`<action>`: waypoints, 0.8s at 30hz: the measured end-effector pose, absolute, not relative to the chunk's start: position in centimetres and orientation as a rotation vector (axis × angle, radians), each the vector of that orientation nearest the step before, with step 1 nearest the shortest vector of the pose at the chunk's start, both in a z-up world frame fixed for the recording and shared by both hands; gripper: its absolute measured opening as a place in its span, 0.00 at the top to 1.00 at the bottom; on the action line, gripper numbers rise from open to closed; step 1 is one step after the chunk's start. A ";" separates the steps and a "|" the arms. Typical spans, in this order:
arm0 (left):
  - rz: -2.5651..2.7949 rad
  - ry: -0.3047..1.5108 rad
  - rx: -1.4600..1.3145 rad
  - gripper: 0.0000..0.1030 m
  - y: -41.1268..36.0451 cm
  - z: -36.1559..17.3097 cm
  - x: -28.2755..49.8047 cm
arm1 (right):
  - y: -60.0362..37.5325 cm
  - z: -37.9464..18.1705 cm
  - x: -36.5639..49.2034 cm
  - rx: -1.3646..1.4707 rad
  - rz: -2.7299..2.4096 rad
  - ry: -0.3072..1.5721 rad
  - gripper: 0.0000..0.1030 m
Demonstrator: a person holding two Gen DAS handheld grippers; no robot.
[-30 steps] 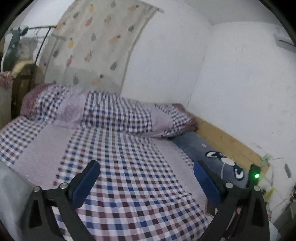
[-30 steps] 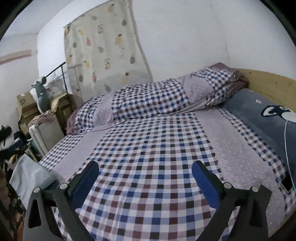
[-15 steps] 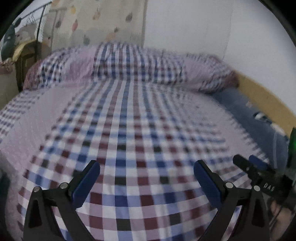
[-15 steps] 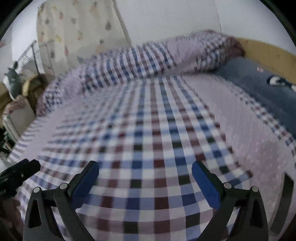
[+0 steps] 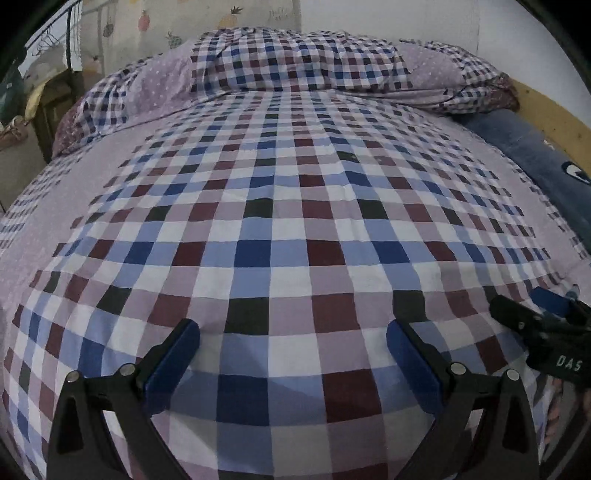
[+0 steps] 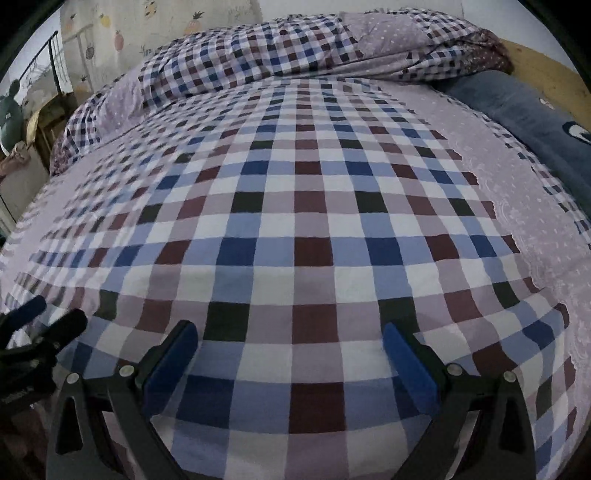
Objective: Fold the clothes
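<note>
Two grippers are in my hands, both low over the bed and both spread wide with nothing between their blue pads. My left gripper (image 5: 293,363) hangs just above the checked sheet (image 5: 288,221), and off to its right the tip of my right gripper (image 5: 535,325) shows at the edge of the view. From the right wrist camera, my right gripper (image 6: 290,363) sits over the same sheet (image 6: 295,206), with the left one (image 6: 37,332) dark and low to its left. Ahead of both grippers, at the far end of the bed, lies a rolled-up quilt (image 5: 303,62) in the same check with lilac dotted panels. Ahead and to the right runs a blue cushion (image 6: 517,107) against a wooden bed frame (image 6: 546,70). Beyond the quilt a curtain (image 6: 122,33) with fruit prints hangs on the wall. I see no loose clothes near either gripper; only bedding lies under them.
</note>
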State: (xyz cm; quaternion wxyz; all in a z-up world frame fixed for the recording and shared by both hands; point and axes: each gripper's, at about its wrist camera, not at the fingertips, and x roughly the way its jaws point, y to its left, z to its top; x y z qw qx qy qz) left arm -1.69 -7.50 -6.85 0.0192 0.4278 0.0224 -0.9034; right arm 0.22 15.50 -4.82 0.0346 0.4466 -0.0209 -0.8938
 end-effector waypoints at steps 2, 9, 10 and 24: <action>-2.795 0.072 1.324 0.00 -7.6 -7.0 -1.7 | 15.2 -5.0 0.3 1.363 -2.767 -0.032 0.00; -2.779 0.010 1.303 0.00 -7.0 -7.2 -2.3 | 14.4 -5.4 0.9 1.365 -2.805 -0.023 0.00; -2.779 0.006 1.304 0.00 -7.0 -7.3 -2.3 | 14.3 -5.4 0.9 1.364 -2.808 -0.020 0.00; -2.781 0.018 1.326 0.00 -7.7 -7.1 -2.1 | 13.9 -5.3 1.0 1.358 -2.814 -0.002 0.00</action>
